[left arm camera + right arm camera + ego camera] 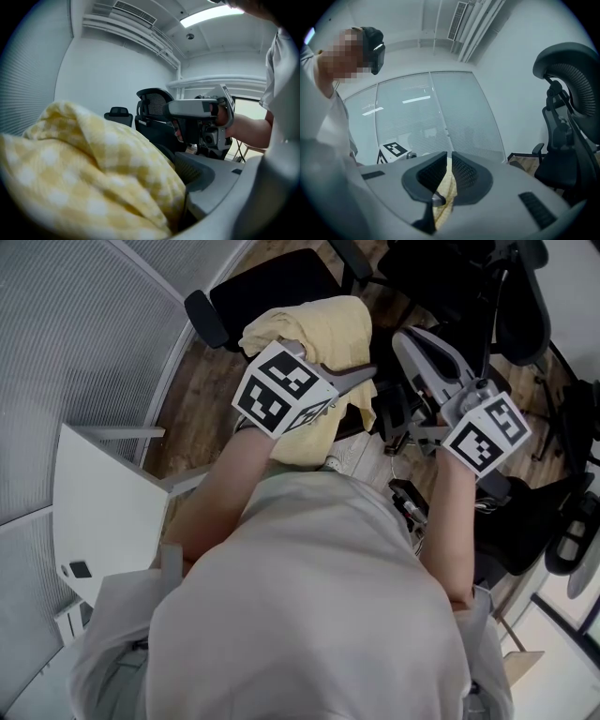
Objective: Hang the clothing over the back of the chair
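Yellow clothing hides one jaw of the spread left gripper; the right gripper pinches a sliver.

Over a black chair, draped yellow clothing, with left tool against it and right tool just beside.

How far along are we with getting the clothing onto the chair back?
Done, it seems: the yellow clothing lies draped over the back of the chair. In hand: nothing clearly; the left gripper is open beside the cloth, the right gripper shut. Left: withdraw both grippers, perhaps tidy the drape.
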`<state>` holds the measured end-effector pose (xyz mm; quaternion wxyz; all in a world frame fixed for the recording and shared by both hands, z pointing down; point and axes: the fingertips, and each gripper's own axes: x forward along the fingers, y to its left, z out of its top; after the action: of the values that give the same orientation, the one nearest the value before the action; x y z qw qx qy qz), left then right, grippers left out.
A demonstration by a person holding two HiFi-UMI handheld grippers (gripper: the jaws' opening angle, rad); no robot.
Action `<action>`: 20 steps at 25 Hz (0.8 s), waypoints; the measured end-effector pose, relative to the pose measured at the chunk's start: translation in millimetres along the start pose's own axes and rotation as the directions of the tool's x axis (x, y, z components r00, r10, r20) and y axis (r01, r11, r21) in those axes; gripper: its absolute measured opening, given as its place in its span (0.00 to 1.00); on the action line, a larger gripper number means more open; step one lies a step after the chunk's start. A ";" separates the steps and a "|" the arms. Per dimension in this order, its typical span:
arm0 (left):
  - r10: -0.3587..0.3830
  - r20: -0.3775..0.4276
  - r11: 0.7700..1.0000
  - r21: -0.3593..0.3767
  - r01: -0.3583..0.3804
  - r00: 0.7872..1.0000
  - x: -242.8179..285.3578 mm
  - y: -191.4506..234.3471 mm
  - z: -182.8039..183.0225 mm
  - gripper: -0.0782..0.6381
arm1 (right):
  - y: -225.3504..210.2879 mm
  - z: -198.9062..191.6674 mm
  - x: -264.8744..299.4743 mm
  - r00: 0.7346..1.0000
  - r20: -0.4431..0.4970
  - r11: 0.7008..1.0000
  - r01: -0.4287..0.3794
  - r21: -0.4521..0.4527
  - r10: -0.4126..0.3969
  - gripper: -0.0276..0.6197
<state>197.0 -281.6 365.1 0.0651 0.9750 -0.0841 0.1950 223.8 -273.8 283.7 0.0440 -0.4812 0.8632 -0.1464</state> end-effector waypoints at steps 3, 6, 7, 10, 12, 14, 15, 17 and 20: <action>-0.001 -0.022 1.000 -0.001 0.001 1.000 1.3 0.6 -4.0 0.56 | -0.2 -4.7 3.7 1.000 -0.019 1.000 -0.011 0.003 0.011 0.08; -0.002 -0.059 1.000 0.022 0.003 0.998 2.3 -0.8 -9.0 0.56 | 3.6 -11.5 10.0 0.998 -0.047 0.999 -0.041 0.005 0.041 0.12; -0.004 -0.072 0.999 0.031 0.006 0.997 2.4 -1.6 -10.5 0.56 | 5.4 -14.3 12.6 0.997 -0.061 0.999 -0.053 0.006 0.053 0.15; -0.024 -0.091 0.999 0.038 0.028 0.996 3.1 -4.5 -12.6 0.56 | 9.2 -23.4 19.6 0.991 -0.105 0.997 -0.082 0.007 0.083 0.20; -0.038 -0.094 0.999 0.029 0.041 0.995 3.0 -4.9 -12.9 0.57 | 10.4 -28.7 23.0 0.987 -0.129 0.995 -0.095 0.007 0.095 0.22; -0.044 -0.112 0.999 0.025 0.047 0.993 2.5 -4.4 -15.2 0.57 | 11.9 -33.4 26.3 0.983 -0.150 0.994 -0.108 0.009 0.108 0.25; -0.043 -0.127 0.998 0.029 0.047 0.991 2.1 -4.0 -17.1 0.57 | 12.8 -36.0 28.1 0.980 -0.163 0.993 -0.114 0.008 0.114 0.26; -0.039 -0.168 0.998 0.036 0.046 0.985 1.7 -2.7 -23.0 0.57 | 14.2 -42.1 31.8 0.973 -0.196 0.992 -0.124 0.001 0.122 0.27; -0.051 -0.247 0.998 0.030 0.060 0.968 1.4 -0.4 -35.1 0.57 | 15.3 -52.1 36.3 0.962 -0.241 0.991 -0.132 -0.008 0.126 0.27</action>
<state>185.3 -275.9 397.8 0.0624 0.9463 -0.0443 0.3139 180.6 -286.0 331.3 -0.0571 -0.4032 0.8933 -0.1901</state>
